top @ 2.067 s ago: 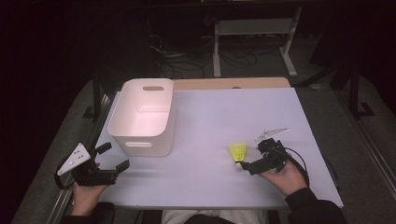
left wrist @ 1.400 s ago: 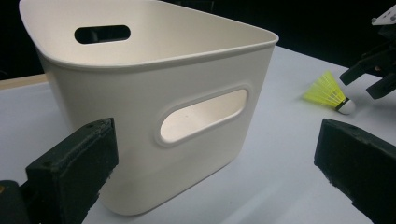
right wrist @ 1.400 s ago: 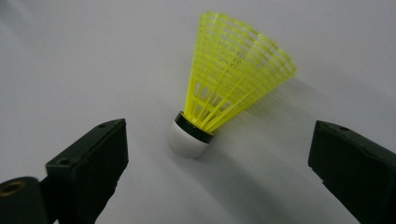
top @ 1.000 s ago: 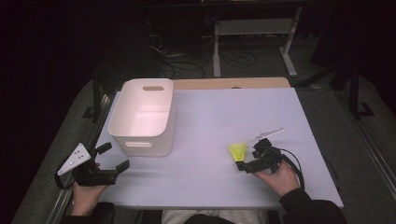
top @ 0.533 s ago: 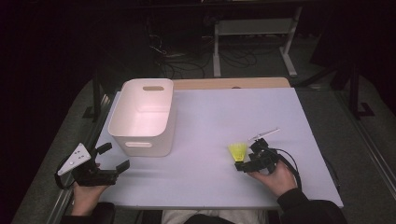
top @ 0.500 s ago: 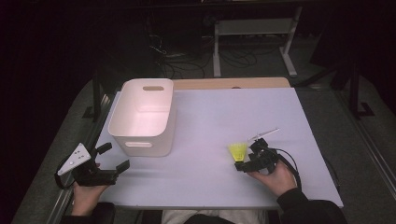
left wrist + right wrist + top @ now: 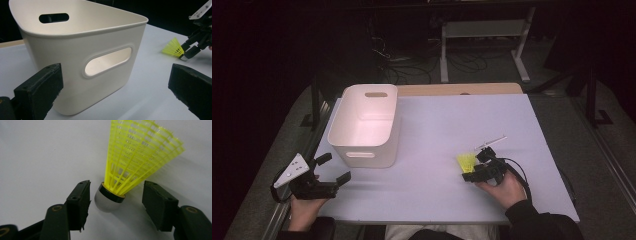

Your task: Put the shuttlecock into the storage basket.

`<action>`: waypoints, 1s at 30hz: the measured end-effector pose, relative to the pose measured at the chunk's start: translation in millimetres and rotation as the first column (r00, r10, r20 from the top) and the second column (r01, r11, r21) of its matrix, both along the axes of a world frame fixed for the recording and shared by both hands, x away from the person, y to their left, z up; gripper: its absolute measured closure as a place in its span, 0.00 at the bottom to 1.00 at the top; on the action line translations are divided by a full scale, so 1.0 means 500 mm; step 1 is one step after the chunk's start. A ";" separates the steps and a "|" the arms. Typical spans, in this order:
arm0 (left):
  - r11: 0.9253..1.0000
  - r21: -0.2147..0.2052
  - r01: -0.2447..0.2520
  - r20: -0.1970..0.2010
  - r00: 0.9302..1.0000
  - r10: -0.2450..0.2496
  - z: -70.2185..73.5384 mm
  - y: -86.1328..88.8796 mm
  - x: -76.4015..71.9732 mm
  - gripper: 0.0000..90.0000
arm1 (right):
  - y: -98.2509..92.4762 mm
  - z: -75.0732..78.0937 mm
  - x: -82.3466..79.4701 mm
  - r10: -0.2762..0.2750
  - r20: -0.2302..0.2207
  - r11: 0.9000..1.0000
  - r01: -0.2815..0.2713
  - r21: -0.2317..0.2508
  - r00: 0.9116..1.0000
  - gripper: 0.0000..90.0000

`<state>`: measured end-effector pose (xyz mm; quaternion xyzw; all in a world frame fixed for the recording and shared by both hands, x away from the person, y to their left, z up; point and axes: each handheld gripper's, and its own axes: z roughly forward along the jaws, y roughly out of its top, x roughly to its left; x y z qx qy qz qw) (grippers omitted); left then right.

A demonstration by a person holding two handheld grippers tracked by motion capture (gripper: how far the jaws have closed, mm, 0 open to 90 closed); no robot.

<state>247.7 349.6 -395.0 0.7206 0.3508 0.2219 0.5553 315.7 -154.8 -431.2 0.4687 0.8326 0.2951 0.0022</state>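
Though ungripped, shuttlecock (image 7: 117,192) inside right gripper (image 7: 116,202).

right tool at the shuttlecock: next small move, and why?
Probably finish closing. The right tool has just been closing, and its jaws flank the yellow shuttlecock at its white cork base without pressing on it yet; a gap shows on each side. Lifting now would likely leave it lying on the table.

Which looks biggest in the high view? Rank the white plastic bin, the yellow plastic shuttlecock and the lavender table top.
1. Lavender table top, by far the largest.
2. White plastic bin.
3. Yellow plastic shuttlecock, the smallest.
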 end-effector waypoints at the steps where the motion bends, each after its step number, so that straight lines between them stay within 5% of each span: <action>1: 1.000 0.001 0.000 -0.001 1.000 0.000 0.000 0.000 0.000 0.00 | 0.000 0.000 0.001 0.000 0.000 1.000 0.000 -0.001 1.000 0.44; 15: 1.000 0.003 0.001 -0.001 1.000 -0.001 0.000 0.000 0.000 0.00 | 0.000 -0.003 0.011 0.014 -0.020 1.000 -0.014 0.005 1.000 0.68; 30: 1.000 0.006 0.002 -0.002 1.000 -0.002 0.000 0.000 0.000 0.00 | -0.002 0.008 0.013 0.026 -0.010 1.000 -0.026 0.008 1.000 0.70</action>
